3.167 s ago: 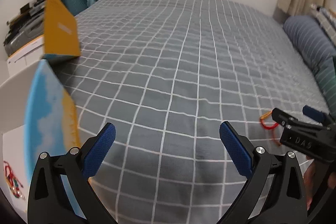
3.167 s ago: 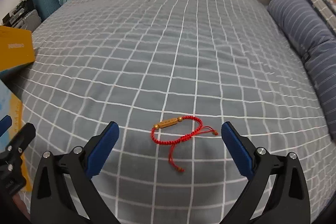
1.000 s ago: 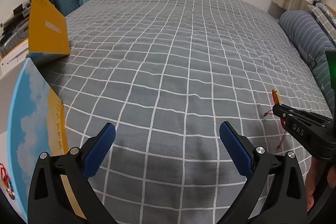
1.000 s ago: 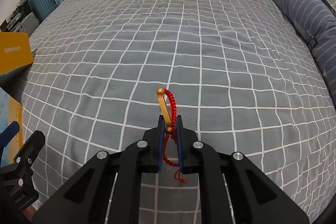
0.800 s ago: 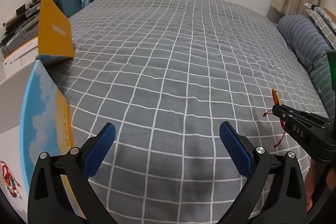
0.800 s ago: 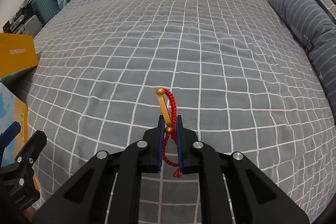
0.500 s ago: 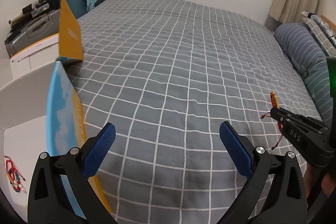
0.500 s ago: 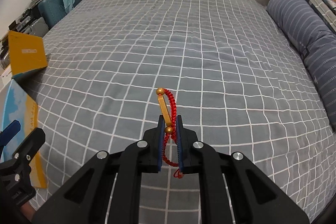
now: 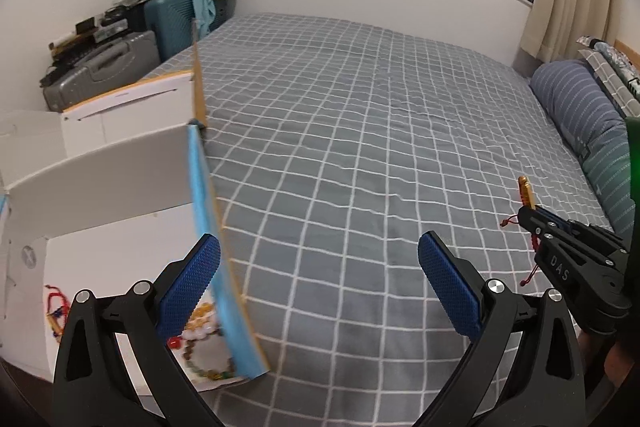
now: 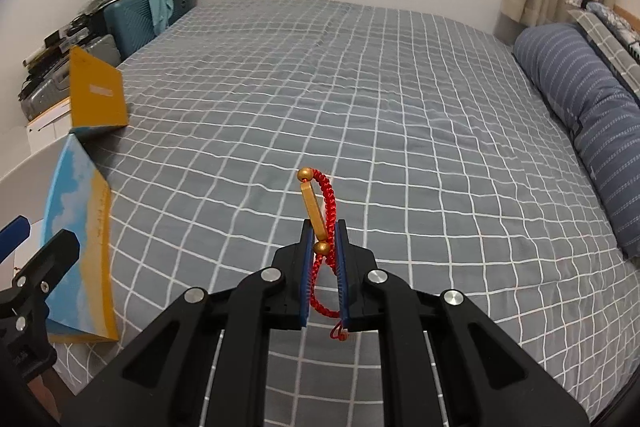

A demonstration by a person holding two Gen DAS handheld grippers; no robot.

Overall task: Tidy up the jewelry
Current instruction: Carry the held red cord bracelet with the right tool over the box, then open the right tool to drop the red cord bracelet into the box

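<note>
My right gripper (image 10: 323, 233) is shut on a red cord bracelet (image 10: 325, 193) with a gold bar and gold beads, held above the bed. It also shows in the left wrist view (image 9: 526, 191), at the tip of the right gripper (image 9: 527, 214). My left gripper (image 9: 320, 271) is open and empty, over the edge of an open white box (image 9: 104, 171) with a blue and orange outer wall (image 10: 78, 227). Inside the box lie a red bracelet (image 9: 54, 309) and a beaded bracelet (image 9: 204, 363).
The bed has a grey checked cover (image 9: 360, 147). An orange box flap (image 10: 96, 95) stands at the left. Suitcases (image 9: 104, 71) are beyond the bed's left side. A striped blue pillow (image 10: 588, 115) lies at the right.
My right gripper closed on the red bracelet and lifted it off the bed. Both grippers have risen and tilted up; the inside of the box has come into the left wrist view.
</note>
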